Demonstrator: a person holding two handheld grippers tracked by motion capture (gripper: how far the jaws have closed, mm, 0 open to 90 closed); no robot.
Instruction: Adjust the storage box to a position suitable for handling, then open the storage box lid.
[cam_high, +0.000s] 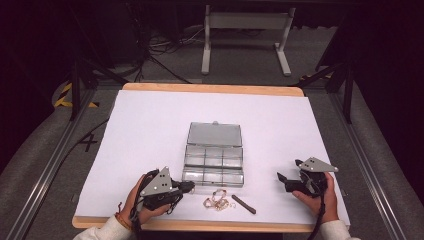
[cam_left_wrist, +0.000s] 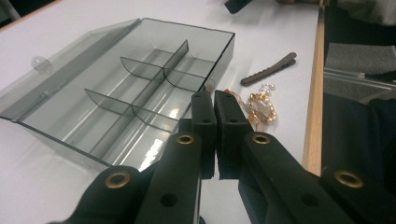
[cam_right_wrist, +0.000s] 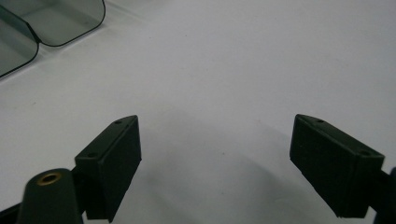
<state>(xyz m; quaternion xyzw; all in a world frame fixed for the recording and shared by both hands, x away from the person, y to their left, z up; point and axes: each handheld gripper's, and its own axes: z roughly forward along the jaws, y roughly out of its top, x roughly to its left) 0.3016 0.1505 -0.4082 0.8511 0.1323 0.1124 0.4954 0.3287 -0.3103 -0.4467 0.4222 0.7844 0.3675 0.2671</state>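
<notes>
A clear plastic compartment box (cam_high: 214, 169) lies open mid-table, its lid (cam_high: 215, 134) folded back flat. Its compartments (cam_left_wrist: 140, 88) look empty. In front of it sits a small heap of gold and pearl jewellery (cam_high: 217, 201) and, to the right of that, a dark hair clip (cam_high: 243, 204). My left gripper (cam_high: 188, 186) is shut with nothing between its jaws, its tips (cam_left_wrist: 215, 100) low beside the box's near corner, just short of the jewellery (cam_left_wrist: 261, 106) and clip (cam_left_wrist: 268, 74). My right gripper (cam_high: 289, 170) rests open on the white sheet right of the box, jaws (cam_right_wrist: 215, 140) wide apart over bare sheet.
A white sheet (cam_high: 150, 125) covers the table, with a wooden edge (cam_high: 200, 226) along the front. A box corner (cam_right_wrist: 46, 23) shows far left ahead of the right gripper. Beyond the table stand a grey frame (cam_high: 245, 35) and floor cables.
</notes>
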